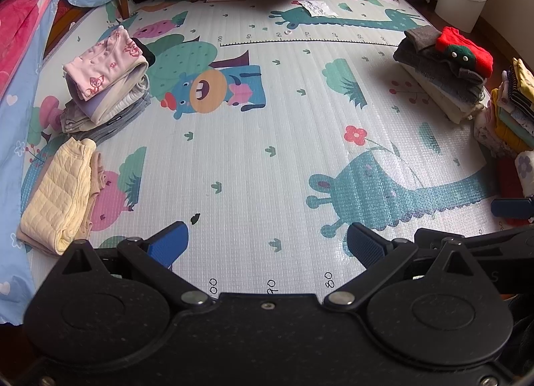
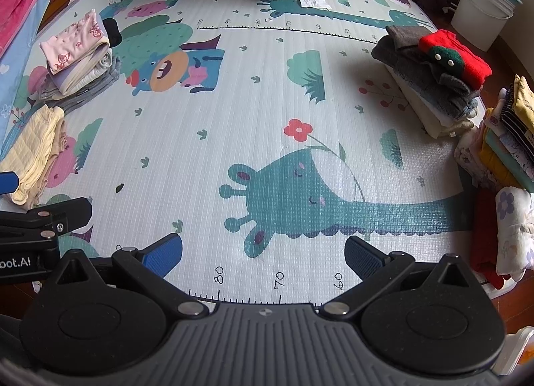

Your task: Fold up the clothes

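- Both tools hover side by side, low over the near edge of a pale, cartoon-printed foam play mat [image 1: 267, 139]; the left tool [image 1: 267, 244] and the right tool [image 2: 263, 252] each stand spread wide with nothing between the blue pads.
- The clothes lie in folded stacks round the mat's rim: a pink, fox-printed garment tops a pile of grey and cream pieces [image 1: 106, 85] at the far left, and a pale yellow quilted garment [image 1: 56, 192] lies folded at the near left.
- At the far right, a red knit with a green patch [image 2: 454, 59] crowns a stack of grey woollens, and a mixed heap of yellow, striped and floral fabrics [image 2: 507, 139] rises at the right edge.
- The middle of the mat lies bare, with no garment spread out for folding.
- Judged from this, the scene fits either a pause between garments or a finished round; whether the right-edge heap holds anything unfolded cannot be told.
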{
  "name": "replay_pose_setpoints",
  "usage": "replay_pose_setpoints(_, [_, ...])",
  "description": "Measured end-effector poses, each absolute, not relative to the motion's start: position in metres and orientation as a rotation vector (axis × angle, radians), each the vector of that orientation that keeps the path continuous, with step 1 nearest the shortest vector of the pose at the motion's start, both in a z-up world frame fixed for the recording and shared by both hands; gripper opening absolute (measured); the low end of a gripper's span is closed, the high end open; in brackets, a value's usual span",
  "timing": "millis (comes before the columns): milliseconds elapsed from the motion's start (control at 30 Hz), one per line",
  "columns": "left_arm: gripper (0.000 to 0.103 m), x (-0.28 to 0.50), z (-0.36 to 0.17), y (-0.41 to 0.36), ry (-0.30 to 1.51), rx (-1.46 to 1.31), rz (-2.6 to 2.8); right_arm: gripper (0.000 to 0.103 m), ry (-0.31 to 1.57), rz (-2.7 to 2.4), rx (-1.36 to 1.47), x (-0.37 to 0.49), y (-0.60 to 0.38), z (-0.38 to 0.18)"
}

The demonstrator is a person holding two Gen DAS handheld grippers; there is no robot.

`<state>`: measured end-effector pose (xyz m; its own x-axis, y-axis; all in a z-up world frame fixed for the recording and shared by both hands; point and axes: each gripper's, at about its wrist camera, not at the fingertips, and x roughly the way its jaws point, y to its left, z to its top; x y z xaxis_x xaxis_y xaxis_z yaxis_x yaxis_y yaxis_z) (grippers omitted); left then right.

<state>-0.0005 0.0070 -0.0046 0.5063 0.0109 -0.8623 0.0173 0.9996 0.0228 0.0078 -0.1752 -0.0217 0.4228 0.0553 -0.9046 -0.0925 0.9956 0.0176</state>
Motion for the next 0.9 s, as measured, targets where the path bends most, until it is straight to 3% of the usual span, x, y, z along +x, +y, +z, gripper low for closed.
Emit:
replay_pose_setpoints(700, [0.102,0.009,-0.007,0.036,1.066,-0.088,0.06,0.103,1.204,0.179,-0.01,0.03,-0.158,-0.027])
replay_pose_setpoints(900, [0.102,0.018,-0.013,0.058,1.101,-0.148,0.139,0.103,1.09,0.289,-0.189,0.041,-0.112,-0.021])
